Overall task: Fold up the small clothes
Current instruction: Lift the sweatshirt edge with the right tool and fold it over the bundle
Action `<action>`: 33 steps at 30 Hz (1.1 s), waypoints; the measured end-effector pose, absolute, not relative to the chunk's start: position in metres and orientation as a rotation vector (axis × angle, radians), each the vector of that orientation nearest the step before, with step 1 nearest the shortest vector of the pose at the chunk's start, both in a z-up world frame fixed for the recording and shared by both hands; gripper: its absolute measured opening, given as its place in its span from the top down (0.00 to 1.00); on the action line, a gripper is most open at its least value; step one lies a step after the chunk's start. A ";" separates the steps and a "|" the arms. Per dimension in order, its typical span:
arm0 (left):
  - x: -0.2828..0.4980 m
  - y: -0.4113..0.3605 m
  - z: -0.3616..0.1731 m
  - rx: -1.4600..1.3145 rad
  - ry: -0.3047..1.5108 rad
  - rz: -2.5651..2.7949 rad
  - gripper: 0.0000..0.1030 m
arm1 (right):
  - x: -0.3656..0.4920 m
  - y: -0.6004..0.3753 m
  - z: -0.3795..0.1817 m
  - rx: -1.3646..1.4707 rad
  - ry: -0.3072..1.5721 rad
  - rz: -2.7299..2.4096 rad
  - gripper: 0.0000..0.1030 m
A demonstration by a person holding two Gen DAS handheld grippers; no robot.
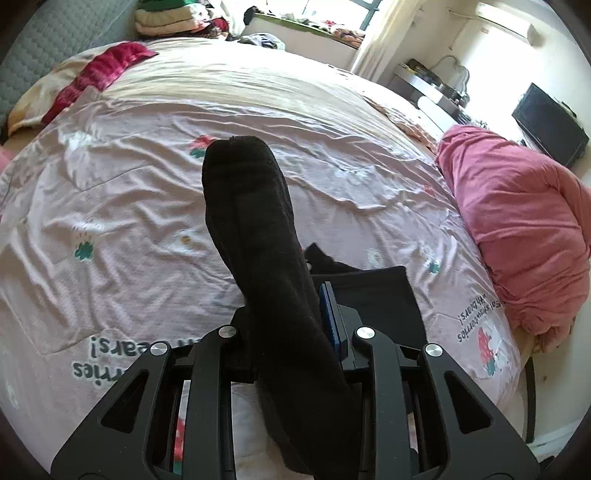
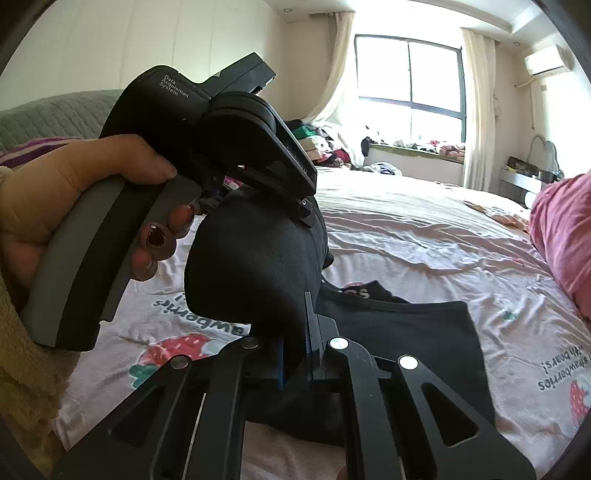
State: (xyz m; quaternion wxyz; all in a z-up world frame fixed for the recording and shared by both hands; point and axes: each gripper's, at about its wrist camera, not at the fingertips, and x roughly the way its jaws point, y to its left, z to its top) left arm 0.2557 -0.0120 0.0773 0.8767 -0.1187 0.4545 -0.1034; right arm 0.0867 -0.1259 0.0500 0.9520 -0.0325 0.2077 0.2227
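Observation:
A black sock (image 1: 243, 206) is stretched between both grippers above the bed. In the left wrist view my left gripper (image 1: 284, 306) is shut on one end, and the sock runs up and away from its blue pads. In the right wrist view my right gripper (image 2: 295, 332) is shut on the other end of the black sock (image 2: 251, 266). A hand (image 2: 74, 192) holds the left gripper (image 2: 295, 199) just above, its fingers buried in the fabric. A flat black garment (image 2: 406, 332) lies on the sheet under the grippers.
The bed has a pink sheet (image 1: 147, 184) printed with strawberries. A bunched pink duvet (image 1: 517, 229) lies at its right edge, a red-striped pillow (image 1: 99, 74) at the far left. Folded clothes (image 1: 170, 18) are piled behind the bed by the window.

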 end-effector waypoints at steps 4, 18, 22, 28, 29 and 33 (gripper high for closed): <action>0.258 -0.035 0.079 -0.221 0.951 -0.236 0.82 | 0.085 -0.144 0.050 -0.042 0.426 0.428 0.94; 0.269 -0.104 0.070 -0.146 1.002 -0.276 0.82 | 0.087 -0.191 0.038 0.037 0.462 0.368 0.94; 0.273 -0.121 0.061 -0.125 1.026 -0.278 0.82 | 0.090 -0.205 0.030 0.076 0.485 0.358 0.94; 0.282 -0.144 0.042 -0.104 1.071 -0.276 0.82 | 0.096 -0.223 0.017 0.121 0.534 0.343 0.94; 0.282 -0.146 0.040 -0.101 1.077 -0.276 0.81 | 0.097 -0.226 0.015 0.130 0.542 0.340 0.94; 0.288 -0.159 0.027 -0.082 1.106 -0.266 0.80 | 0.102 -0.236 0.007 0.166 0.579 0.330 0.94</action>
